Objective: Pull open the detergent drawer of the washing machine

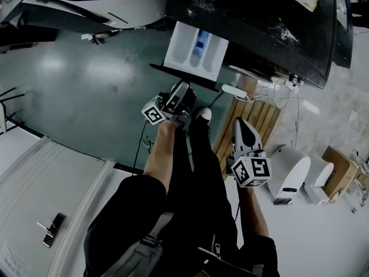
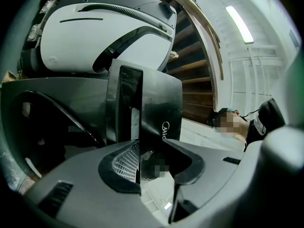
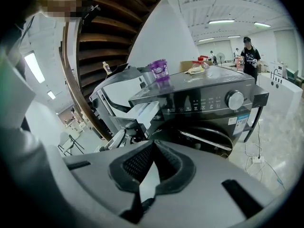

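The black washing machine (image 1: 259,22) fills the top of the head view. Its white detergent drawer (image 1: 195,49) stands pulled out toward me. My left gripper (image 1: 176,100) is at the drawer's dark front panel (image 1: 184,78). In the left gripper view that panel (image 2: 145,106) runs down between the jaws of my left gripper (image 2: 152,151), which is shut on its lower edge. My right gripper (image 1: 247,146) hangs lower right, apart from the machine. Its pads meet at the tips with nothing in them in the right gripper view (image 3: 153,148), which shows the machine (image 3: 209,103) and the pulled-out drawer (image 3: 142,114).
A wooden pallet (image 1: 260,117) lies under the machine, with a power strip (image 1: 233,91) and cables beside it. A white appliance (image 1: 288,178) and a cardboard box (image 1: 340,169) are at the right. A white cabinet (image 1: 52,178) is at lower left. A purple cup (image 3: 159,69) stands on the machine.
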The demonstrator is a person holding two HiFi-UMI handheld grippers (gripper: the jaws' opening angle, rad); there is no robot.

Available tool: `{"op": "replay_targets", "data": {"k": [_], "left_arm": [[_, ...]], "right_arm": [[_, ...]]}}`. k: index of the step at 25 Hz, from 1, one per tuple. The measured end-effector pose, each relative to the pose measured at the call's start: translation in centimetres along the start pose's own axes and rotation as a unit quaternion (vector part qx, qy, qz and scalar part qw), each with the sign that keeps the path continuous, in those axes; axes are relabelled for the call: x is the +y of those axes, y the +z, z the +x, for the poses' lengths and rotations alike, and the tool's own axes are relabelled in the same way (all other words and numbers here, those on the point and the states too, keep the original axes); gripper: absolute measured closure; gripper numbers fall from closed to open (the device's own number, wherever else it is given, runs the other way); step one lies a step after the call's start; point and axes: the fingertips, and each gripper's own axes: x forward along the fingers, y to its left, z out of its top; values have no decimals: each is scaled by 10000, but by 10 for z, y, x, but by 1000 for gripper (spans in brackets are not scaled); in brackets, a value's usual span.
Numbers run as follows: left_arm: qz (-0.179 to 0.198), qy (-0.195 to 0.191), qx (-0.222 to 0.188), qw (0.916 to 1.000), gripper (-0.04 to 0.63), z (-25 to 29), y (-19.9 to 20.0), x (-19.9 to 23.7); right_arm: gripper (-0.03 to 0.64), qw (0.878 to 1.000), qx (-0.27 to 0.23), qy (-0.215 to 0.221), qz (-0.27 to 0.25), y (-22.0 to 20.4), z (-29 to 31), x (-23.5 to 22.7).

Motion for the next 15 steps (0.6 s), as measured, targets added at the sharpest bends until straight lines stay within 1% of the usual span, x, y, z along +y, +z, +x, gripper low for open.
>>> {"op": "replay_targets", "data": {"k": [5, 9, 12, 14, 15], "left_arm": [[88, 44, 71, 9999, 457, -4, 2, -3], [79, 236, 60, 9997, 453, -6, 2, 3], [156, 561, 114, 9982, 466, -13, 3, 5], [358, 918, 245, 9948, 471, -18, 4, 4], [503, 1125, 331, 9918, 492, -20, 5, 3]], "right_arm": [[611, 9999, 3, 79, -110, 1, 0, 4], [611, 9998, 44, 98, -161, 3, -4, 4], [611, 9997, 13, 125, -226, 8, -9, 3], [611, 9995, -38, 154, -257, 13, -10, 3], [611, 9994, -59, 173, -280, 15, -11, 3]]}}
